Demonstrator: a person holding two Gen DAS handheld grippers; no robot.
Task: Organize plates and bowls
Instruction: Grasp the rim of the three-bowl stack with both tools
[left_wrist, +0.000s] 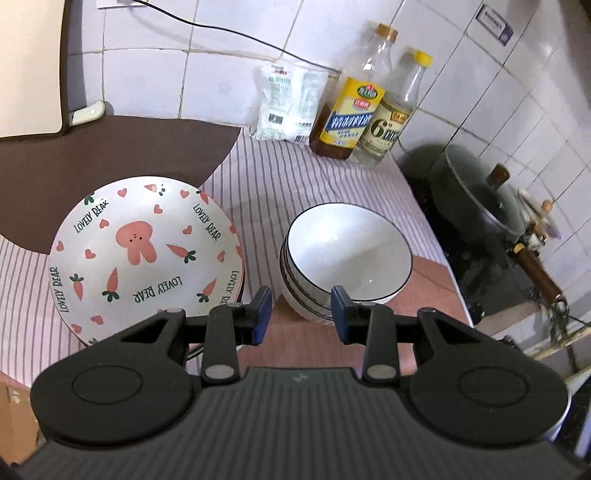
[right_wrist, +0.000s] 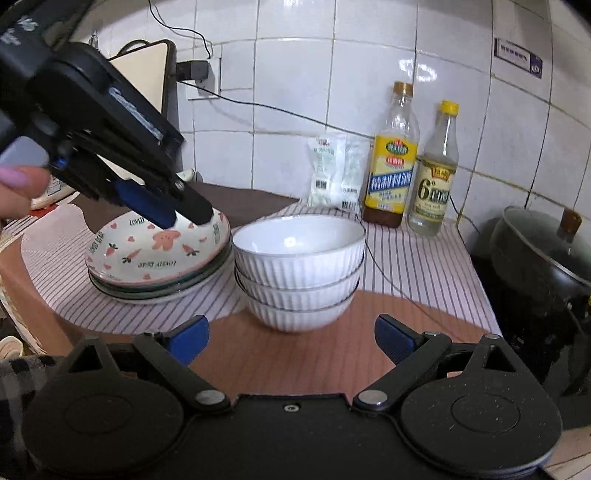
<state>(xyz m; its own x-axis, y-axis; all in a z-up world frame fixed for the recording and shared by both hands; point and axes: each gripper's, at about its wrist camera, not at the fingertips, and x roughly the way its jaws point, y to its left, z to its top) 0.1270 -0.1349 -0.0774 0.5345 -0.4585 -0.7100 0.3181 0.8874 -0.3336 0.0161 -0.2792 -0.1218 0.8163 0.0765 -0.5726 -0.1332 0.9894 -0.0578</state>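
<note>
A stack of plates topped by a white plate with pink bunny and carrot print (left_wrist: 144, 251) (right_wrist: 155, 251) sits on the striped cloth at left. Beside it on the right stands a stack of three white ribbed bowls (left_wrist: 347, 258) (right_wrist: 299, 269). My left gripper (left_wrist: 301, 310) is open and empty, hovering above the gap between plates and bowls; in the right wrist view it (right_wrist: 181, 214) hangs over the far edge of the plate stack. My right gripper (right_wrist: 291, 338) is open and empty, in front of the bowl stack.
Two sauce bottles (right_wrist: 393, 162) (right_wrist: 436, 173) and a white packet (right_wrist: 332, 173) stand against the tiled wall. A dark lidded pot (right_wrist: 543, 266) sits on the stove at right. A brown mat (left_wrist: 110, 155) and an appliance lie at back left. A black cable crosses the wall.
</note>
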